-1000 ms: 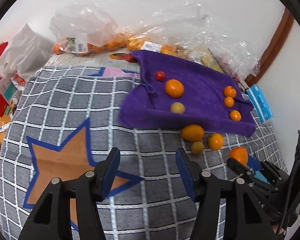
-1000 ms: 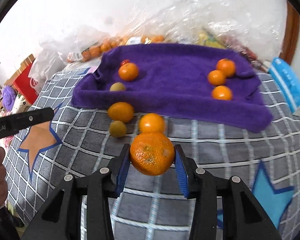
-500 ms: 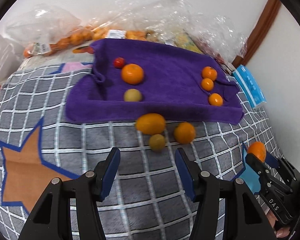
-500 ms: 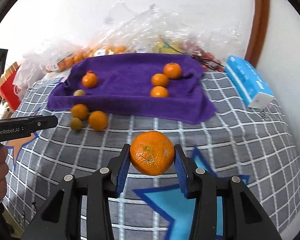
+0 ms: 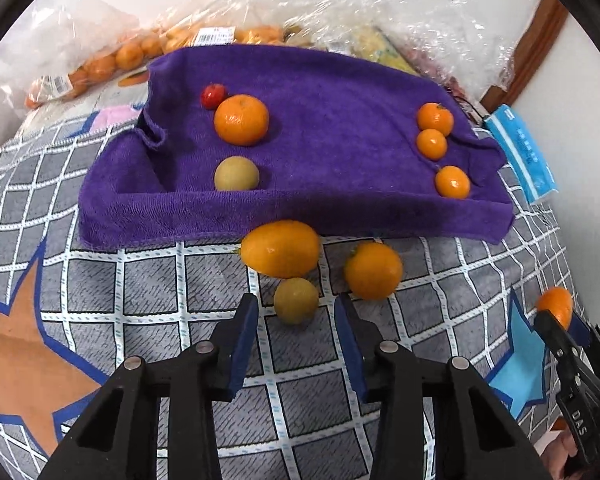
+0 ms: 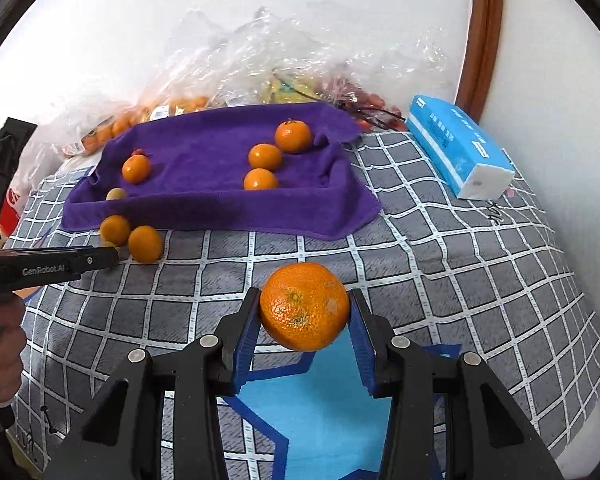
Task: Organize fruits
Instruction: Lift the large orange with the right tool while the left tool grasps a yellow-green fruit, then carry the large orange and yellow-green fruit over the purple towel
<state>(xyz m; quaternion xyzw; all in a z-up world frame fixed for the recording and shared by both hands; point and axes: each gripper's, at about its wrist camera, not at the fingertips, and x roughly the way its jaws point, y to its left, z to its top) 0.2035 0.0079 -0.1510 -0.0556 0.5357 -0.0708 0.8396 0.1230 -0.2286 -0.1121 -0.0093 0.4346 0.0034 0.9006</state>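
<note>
My right gripper (image 6: pixel 304 320) is shut on a large tangerine (image 6: pixel 304 306), held above the checked cloth in front of the purple towel (image 6: pixel 204 196). It also shows in the left wrist view (image 5: pixel 555 305) at the far right. My left gripper (image 5: pixel 296 328) is open, its tips on either side of a small yellow-green fruit (image 5: pixel 296 300), not touching it. An oval orange fruit (image 5: pixel 280 247) and a round orange (image 5: pixel 373 271) lie just beyond it. On the purple towel (image 5: pixel 320 208) lie a cherry tomato (image 5: pixel 213 95), an orange (image 5: pixel 241 119), a yellow-green fruit (image 5: pixel 236 174) and three small oranges (image 5: pixel 432 144).
Plastic bags of oranges (image 5: pixel 112 60) and other fruit (image 6: pixel 292 76) are piled behind the towel against the wall. A blue tissue pack (image 6: pixel 460 148) lies at the right. A brown door frame (image 6: pixel 480 32) stands at the back right. The grey checked cloth (image 6: pixel 460 260) has star patches.
My left gripper has moved forward and right, up to the small yellow-green fruit. My right gripper has pulled back and right with the tangerine still in it.
</note>
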